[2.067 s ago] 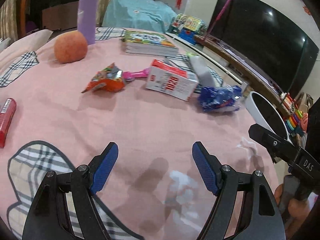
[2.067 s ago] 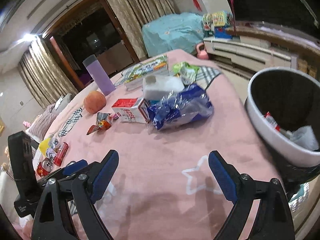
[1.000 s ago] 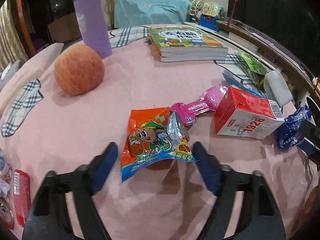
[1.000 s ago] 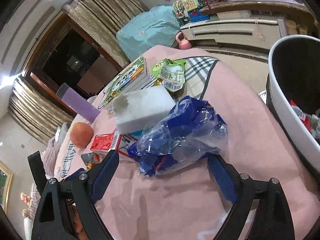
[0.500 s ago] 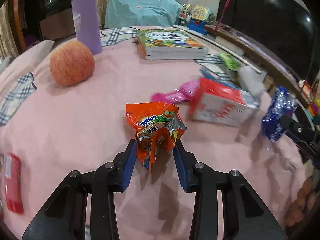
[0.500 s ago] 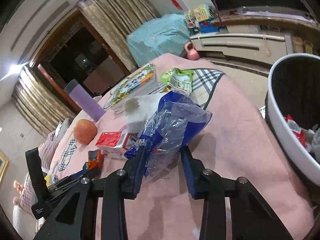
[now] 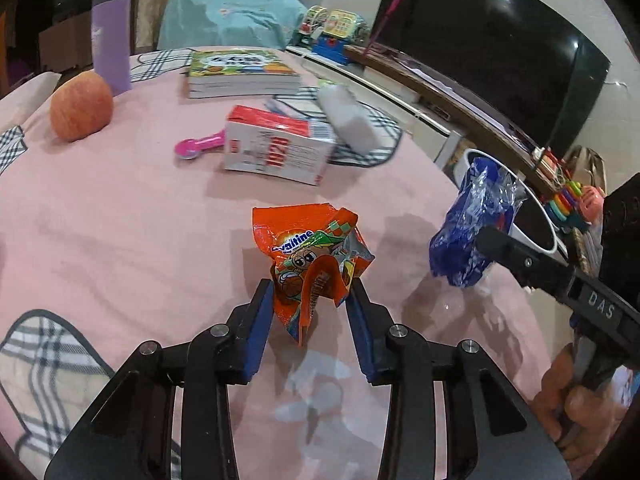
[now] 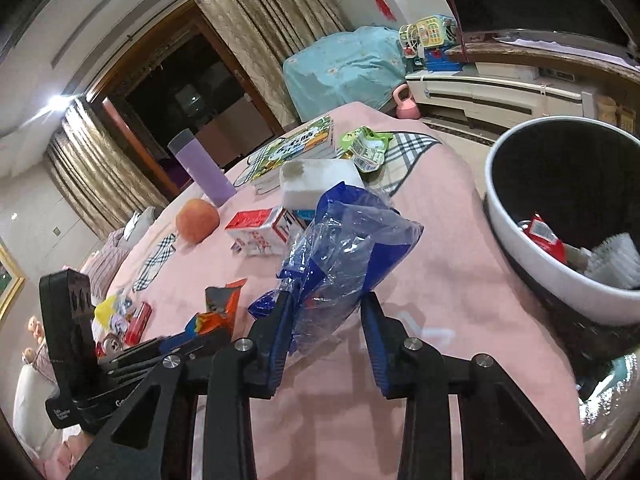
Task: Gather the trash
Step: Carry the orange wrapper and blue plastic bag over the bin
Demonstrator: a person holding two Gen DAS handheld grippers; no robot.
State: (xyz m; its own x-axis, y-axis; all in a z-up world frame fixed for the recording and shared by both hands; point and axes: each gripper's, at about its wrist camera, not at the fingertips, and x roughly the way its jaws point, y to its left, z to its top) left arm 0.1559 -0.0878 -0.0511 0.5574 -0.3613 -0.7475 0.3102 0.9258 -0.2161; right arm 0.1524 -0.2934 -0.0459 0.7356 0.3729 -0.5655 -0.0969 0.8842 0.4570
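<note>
My left gripper (image 7: pixel 311 295) is shut on an orange Ovaltine snack wrapper (image 7: pixel 314 252) and holds it above the pink tablecloth. My right gripper (image 8: pixel 326 312) is shut on a crumpled blue and clear plastic bag (image 8: pixel 344 236), lifted off the table; the bag also shows in the left wrist view (image 7: pixel 470 232), close to the bin. A white trash bin (image 8: pixel 532 248) with a dark inside stands past the table's right edge and holds some trash. A red and white carton (image 7: pixel 276 148) lies on the table.
On the table are an apple (image 7: pixel 81 106), a purple cup (image 7: pixel 111 32), a stack of books (image 7: pixel 240 74), a pink spoon (image 7: pixel 200 146), a white sponge block (image 8: pixel 316 178), a green packet (image 8: pixel 364 146) and small wrappers (image 8: pixel 128 316) at the left. A TV (image 7: pixel 500 52) stands behind.
Both grippers closed on their items and lifted them. The left gripper carried the orange wrapper rightward, and the right gripper brought the blue bag nearer the bin.
</note>
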